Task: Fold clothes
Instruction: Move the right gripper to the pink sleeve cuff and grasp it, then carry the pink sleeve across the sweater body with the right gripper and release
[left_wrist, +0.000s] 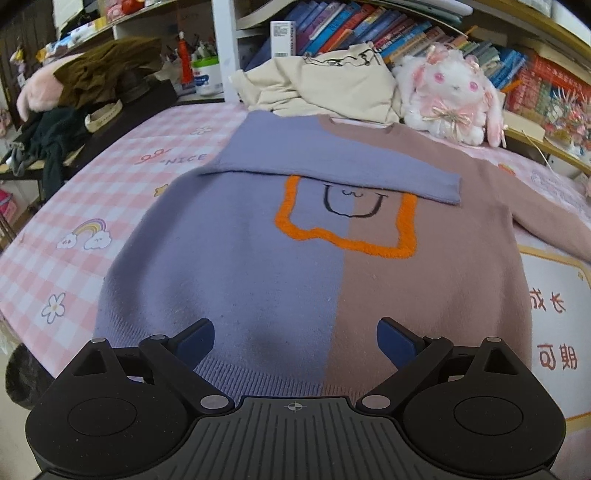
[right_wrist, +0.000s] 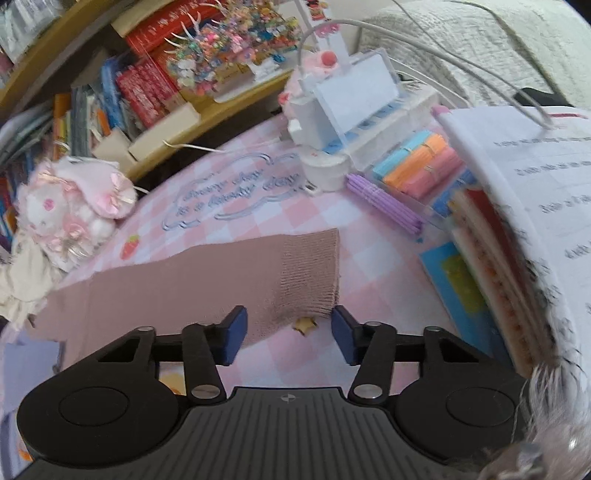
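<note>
A half purple, half brown sweater (left_wrist: 295, 266) with an orange outline design lies flat on the pink checked cloth (left_wrist: 48, 266). Its purple sleeve (left_wrist: 332, 173) is folded across the chest. My left gripper (left_wrist: 295, 341) hovers open over the sweater's hem, nothing between its blue pads. In the right wrist view the brown sleeve (right_wrist: 192, 284) stretches out flat, its ribbed cuff (right_wrist: 310, 273) at the right end. My right gripper (right_wrist: 289, 338) is open just in front of the cuff's lower corner, not touching it.
A cream garment (left_wrist: 332, 85) and a white plush rabbit (left_wrist: 454, 96) sit behind the sweater's collar, with dark clothes (left_wrist: 74, 103) piled at left. Near the cuff stand a stack of books and papers (right_wrist: 517, 229), coloured paper packs (right_wrist: 421, 166) and a white stand (right_wrist: 343, 110).
</note>
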